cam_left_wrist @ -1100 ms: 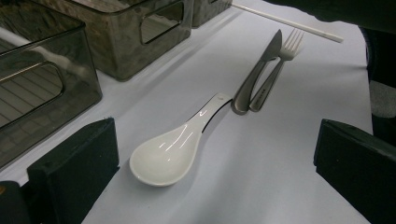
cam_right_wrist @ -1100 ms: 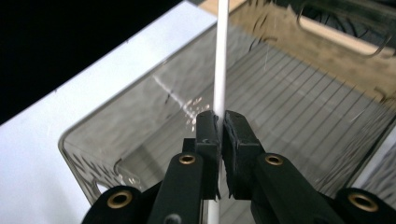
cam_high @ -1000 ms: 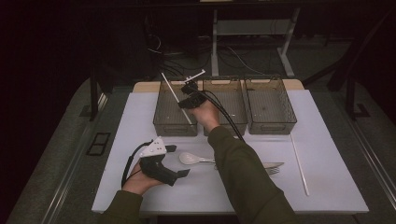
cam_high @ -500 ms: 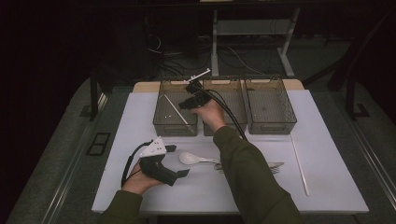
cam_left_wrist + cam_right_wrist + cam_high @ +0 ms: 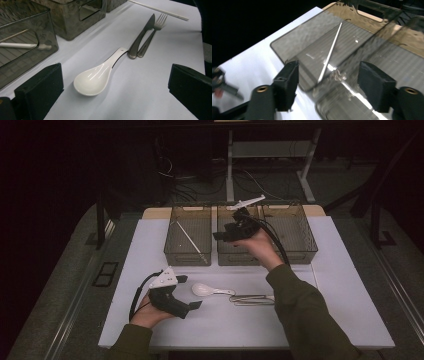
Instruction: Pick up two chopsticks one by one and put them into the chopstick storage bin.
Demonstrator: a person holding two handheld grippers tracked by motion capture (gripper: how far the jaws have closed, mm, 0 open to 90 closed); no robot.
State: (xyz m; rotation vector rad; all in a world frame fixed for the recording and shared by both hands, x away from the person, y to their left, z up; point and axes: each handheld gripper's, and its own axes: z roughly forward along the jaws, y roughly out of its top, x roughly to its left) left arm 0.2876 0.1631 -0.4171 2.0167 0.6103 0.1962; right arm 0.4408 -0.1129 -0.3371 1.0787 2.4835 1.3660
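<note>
Right gripper over the bins, chopstick lying in the left bin.

The white chopstick (image 5: 189, 240) lies slantwise on the floor of the left bin (image 5: 173, 236), one of three smoky clear bins in a row at the far edge of the white mat (image 5: 350, 305). The right gripper (image 5: 221, 236) hangs above the middle bin (image 5: 223, 259), just right of the left bin; its jaws have just been opening and stand apart with nothing between them (the chopstick shows beyond them in the right gripper view (image 5: 329, 56)). The left gripper (image 5: 192, 292) rests on the mat nearer the person than the left bin, jaws wide apart and empty, facing a white soup spoon (image 5: 97, 77). Right of the spoon lie a knife (image 5: 140, 37) and fork (image 5: 152, 33) side by side; a second chopstick (image 5: 160, 10) lies farther off.
</note>
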